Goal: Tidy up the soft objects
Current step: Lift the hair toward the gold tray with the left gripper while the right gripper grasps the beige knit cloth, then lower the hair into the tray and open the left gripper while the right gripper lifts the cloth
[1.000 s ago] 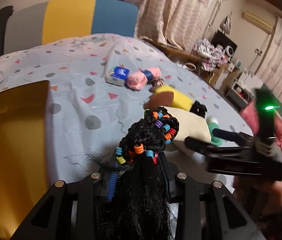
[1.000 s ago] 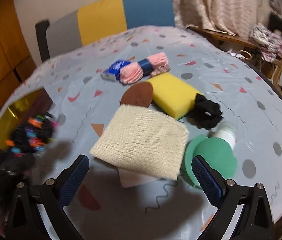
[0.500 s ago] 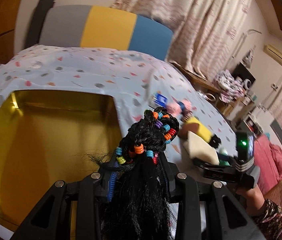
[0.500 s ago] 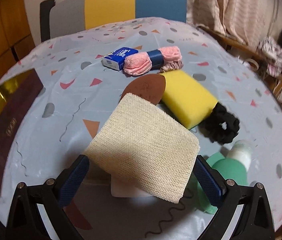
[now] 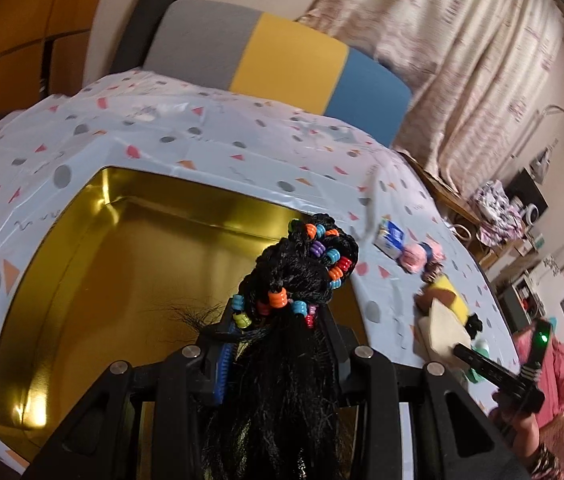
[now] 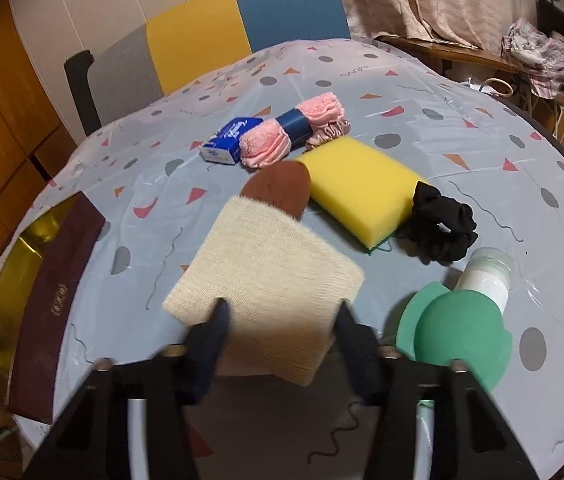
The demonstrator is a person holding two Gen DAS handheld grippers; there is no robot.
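Observation:
My left gripper (image 5: 278,332) is shut on a black braided hairpiece with coloured beads (image 5: 302,268) and holds it over the gold tin box (image 5: 94,280). In the right wrist view my right gripper (image 6: 280,320) has its fingers on either side of a cream knitted cloth (image 6: 266,276) on the table; the jaws are narrowed around it. Whether they grip it I cannot tell. The cloth also shows in the left wrist view (image 5: 440,330).
On the dotted tablecloth (image 6: 402,92) lie a yellow sponge (image 6: 358,188), brown pad (image 6: 280,186), black scrunchie (image 6: 440,224), pink rolled towel (image 6: 290,134), blue tissue pack (image 6: 232,140) and green puff with white bottle (image 6: 458,332). A maroon lid (image 6: 54,304) leans by the tin.
My left gripper has carried the hairpiece left, from above the table to above the gold tin. My right gripper has moved forward onto the cream cloth and its jaws have narrowed.

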